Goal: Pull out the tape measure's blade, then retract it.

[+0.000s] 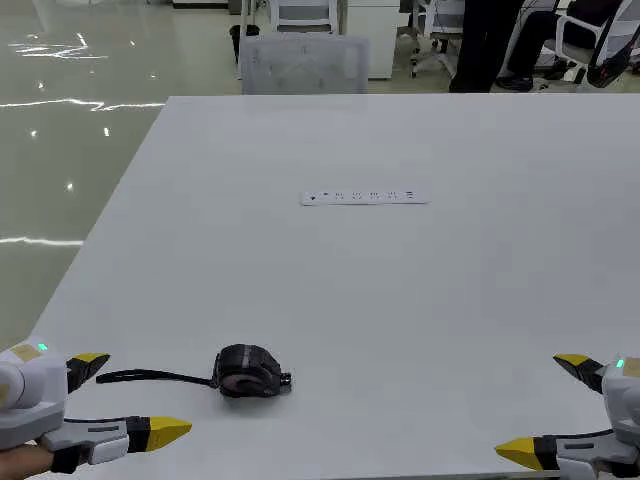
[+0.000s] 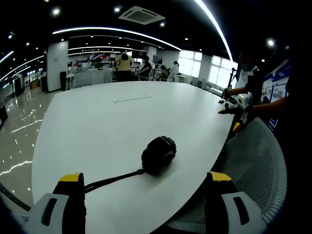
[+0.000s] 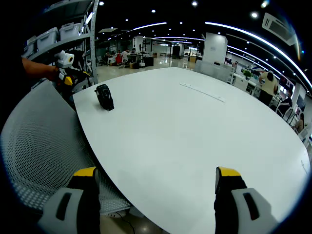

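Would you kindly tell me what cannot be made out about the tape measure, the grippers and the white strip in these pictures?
Tape measure: blade tip and lock are too small in the head view and too dark in the left gripper view.
Left gripper and right gripper: both bodies are cut off by the head view's bottom edge.
White strip: its markings are too small in the head view.
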Available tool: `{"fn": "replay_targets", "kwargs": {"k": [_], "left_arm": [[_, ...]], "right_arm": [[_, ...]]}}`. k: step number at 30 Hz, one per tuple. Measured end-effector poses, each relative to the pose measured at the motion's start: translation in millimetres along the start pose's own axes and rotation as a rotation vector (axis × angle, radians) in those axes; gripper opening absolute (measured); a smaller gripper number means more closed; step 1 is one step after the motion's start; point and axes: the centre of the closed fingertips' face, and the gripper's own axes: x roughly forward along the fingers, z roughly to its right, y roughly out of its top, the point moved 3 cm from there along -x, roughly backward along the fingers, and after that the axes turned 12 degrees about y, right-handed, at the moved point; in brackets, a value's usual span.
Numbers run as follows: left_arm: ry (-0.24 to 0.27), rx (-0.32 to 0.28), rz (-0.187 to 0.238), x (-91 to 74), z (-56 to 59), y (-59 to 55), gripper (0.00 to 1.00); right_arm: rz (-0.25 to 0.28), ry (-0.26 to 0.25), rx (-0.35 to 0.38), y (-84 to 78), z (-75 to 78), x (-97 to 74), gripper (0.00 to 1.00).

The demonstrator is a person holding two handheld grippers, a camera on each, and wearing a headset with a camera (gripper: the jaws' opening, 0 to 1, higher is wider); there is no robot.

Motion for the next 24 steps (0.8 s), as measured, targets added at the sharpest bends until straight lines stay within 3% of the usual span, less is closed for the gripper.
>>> {"fn": "replay_targets", "kwargs": {"k": [6,8,10,14,20,24], "left_arm": [[0.0,-0.004,0.016,0.3,1.9,2.7,1.0],[0.007,-0.012,-0.01,1.0,1.9,0.6,1.0],[0.005,-0.004,0.015,1.2,3.7,3.3,1.0],[0.008,-0.016,0.021,0.9,8.4,3.4,1.0],[0.001,-0.017,0.002,3.3,14.1,-2.8,1.0],[0.001,-0.016,0.006,4.2,15.3,-0.4,1.0]], "right_arm": [[0.026,0.005,-0.018,-0.2,-1.4,-2.2,1.0],[0.02,0.005,-0.018,-1.4,-0.9,-2.5,1.0],[0.017,0.001,-0.022,-3.7,0.6,-3.9,1.0],[-0.009,-0.009,0.014,-9.1,3.5,-8.0,1.0],[0.0,-0.01,0.004,-11.0,4.7,-14.3,1.0],[-0.007,-0.014,0.008,-15.0,6.2,-17.2,1.0]]}}
